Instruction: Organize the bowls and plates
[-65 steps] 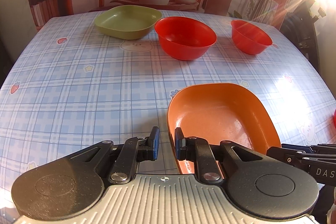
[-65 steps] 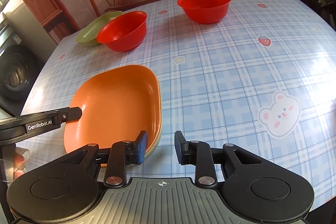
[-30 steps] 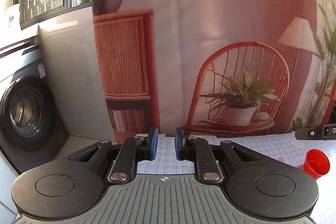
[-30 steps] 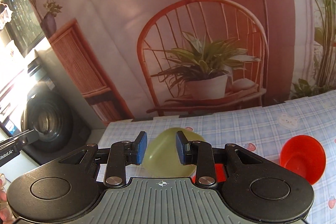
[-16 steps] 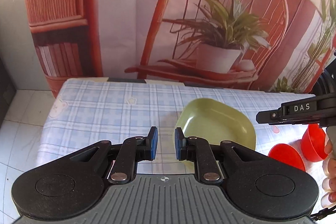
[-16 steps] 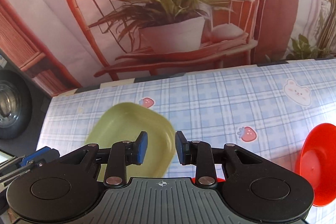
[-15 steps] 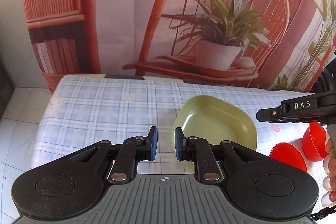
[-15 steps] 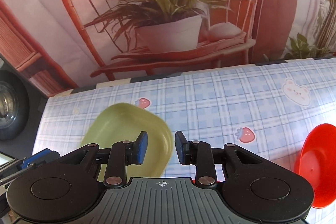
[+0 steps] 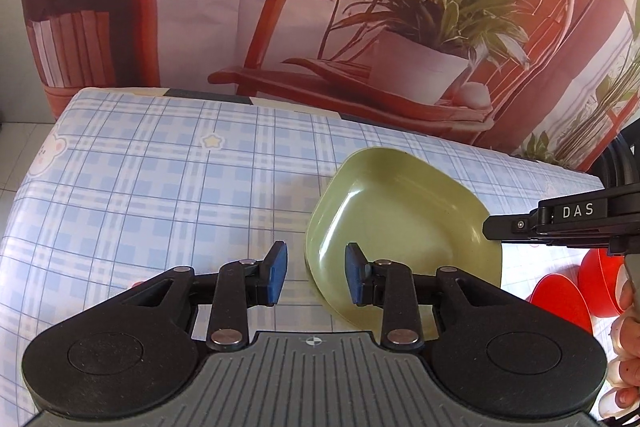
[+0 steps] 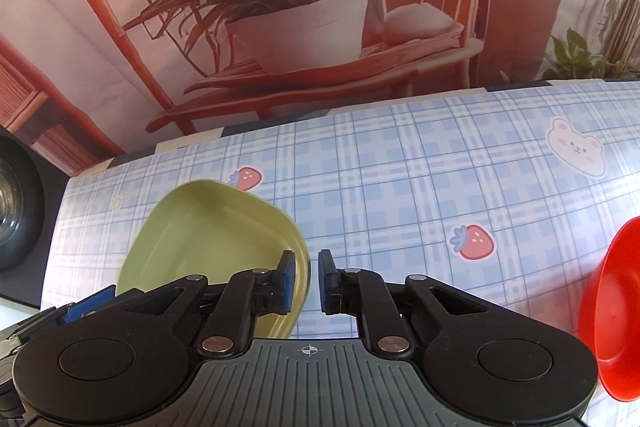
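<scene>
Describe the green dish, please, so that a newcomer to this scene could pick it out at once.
Start at the table with the blue checked cloth, in front of the backdrop of a red chair and potted plant. Near its far edge, beside a printed strawberry, lies the green dish. It alone is pale green, shallow and rounded-square; the neighbouring red bowls are round and deeper.

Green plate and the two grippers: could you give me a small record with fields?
plate: green, on checked table
left gripper: open, jaws just opening, one plate rim between them, not pressed
right gripper: shut on plate's opposite rim
bowl: red, right of plate, untouched
</scene>
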`<state>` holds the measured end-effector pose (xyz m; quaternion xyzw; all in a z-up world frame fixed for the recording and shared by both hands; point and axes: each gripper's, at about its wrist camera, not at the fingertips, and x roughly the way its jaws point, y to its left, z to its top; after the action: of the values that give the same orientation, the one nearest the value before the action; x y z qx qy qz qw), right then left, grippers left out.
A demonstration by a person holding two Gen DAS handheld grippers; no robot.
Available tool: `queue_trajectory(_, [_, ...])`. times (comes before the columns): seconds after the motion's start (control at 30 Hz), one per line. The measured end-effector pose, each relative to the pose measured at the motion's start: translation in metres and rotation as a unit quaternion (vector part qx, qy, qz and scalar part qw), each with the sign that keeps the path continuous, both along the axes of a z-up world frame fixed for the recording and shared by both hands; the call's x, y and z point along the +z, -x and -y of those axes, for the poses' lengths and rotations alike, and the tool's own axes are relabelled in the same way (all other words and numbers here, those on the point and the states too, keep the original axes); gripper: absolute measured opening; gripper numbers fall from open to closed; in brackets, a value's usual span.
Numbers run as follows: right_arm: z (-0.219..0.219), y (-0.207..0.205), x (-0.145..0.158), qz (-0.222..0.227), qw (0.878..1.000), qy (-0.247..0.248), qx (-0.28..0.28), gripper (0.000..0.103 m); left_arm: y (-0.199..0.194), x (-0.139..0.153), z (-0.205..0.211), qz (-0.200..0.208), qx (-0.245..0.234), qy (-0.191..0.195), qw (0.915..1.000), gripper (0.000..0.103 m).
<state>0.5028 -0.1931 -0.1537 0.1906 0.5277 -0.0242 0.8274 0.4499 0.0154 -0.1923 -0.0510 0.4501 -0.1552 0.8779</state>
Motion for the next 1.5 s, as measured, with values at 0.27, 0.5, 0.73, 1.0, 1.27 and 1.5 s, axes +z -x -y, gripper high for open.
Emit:
queue_trajectory(0.27, [-0.013,0.016,0.026,0.024,1.000,-0.011,0.016,0.004,0.023,0.021,-0.007,0.034,0.007,-0.036,0.9987,0.007])
queue_trajectory(0.5, [-0.035,0.042,0.069,0.062,0.997,-0.021,0.049,0.004,0.061,0.067,-0.030,0.068,0.030,-0.056,0.9957,0.007])
queue_trajectory(0.73, [-0.046,0.079,0.111,0.097,0.992,-0.033,0.080,0.004,0.099,0.110,-0.042,0.093,0.054,-0.070,0.9917,0.007])
queue_trajectory(1.0, [-0.031,0.136,0.140,0.122,0.987,-0.049,0.092,0.004,0.155,0.152,-0.034,0.128,0.051,-0.080,0.9871,0.007])
queue_trajectory(1.27, [0.006,0.209,0.147,0.112,0.989,-0.045,0.085,0.004,0.201,0.156,-0.009,0.132,0.006,-0.068,0.9889,0.007])
queue_trajectory(1.5, [0.048,0.273,0.141,0.097,0.993,-0.041,0.057,0.004,0.227,0.130,0.028,0.111,-0.055,-0.054,0.9908,0.007])
